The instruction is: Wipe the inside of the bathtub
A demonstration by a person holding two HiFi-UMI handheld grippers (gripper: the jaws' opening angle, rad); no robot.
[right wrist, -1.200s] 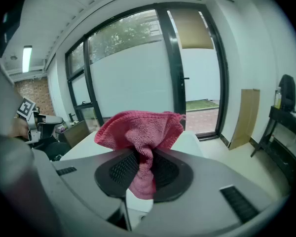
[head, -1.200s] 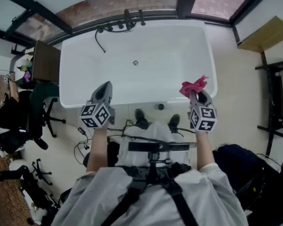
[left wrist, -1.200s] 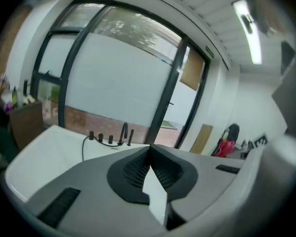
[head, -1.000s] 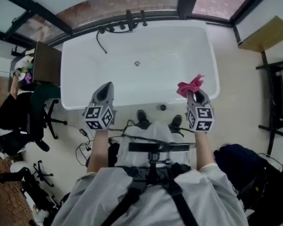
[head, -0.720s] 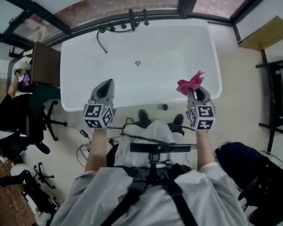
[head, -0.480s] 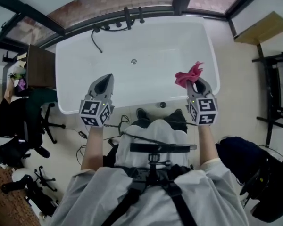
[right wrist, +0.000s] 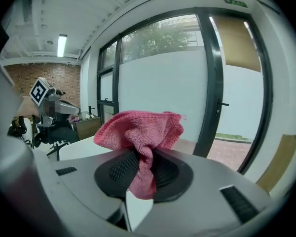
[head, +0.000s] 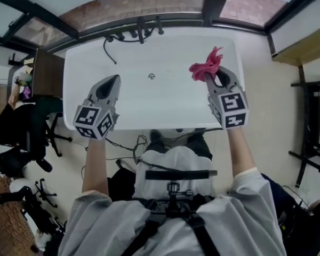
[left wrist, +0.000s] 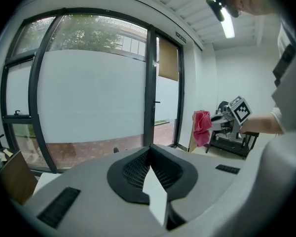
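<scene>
Right gripper (head: 216, 75), clamping pink cloth (head: 204, 66), moved farther over bathtub (head: 149, 104); left gripper (head: 108, 85) too.

Short-sleeved shirt (head: 240, 217), light grey, loose at the cuffs. Black harness straps (head: 144, 231) run up the chest to a black mount with a horizontal bar (head: 173, 174). Dark shoes (head: 156, 136). Left gripper (head: 113, 79) and right gripper (head: 214, 74): grey moulded shells with black ribbed pads (left wrist: 133, 169). Each carries a cube (head: 93, 122) of black-and-white square markers.

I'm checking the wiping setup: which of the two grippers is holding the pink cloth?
The right gripper: its jaws are clamped on the pink cloth. The left gripper is shut on nothing.
</scene>
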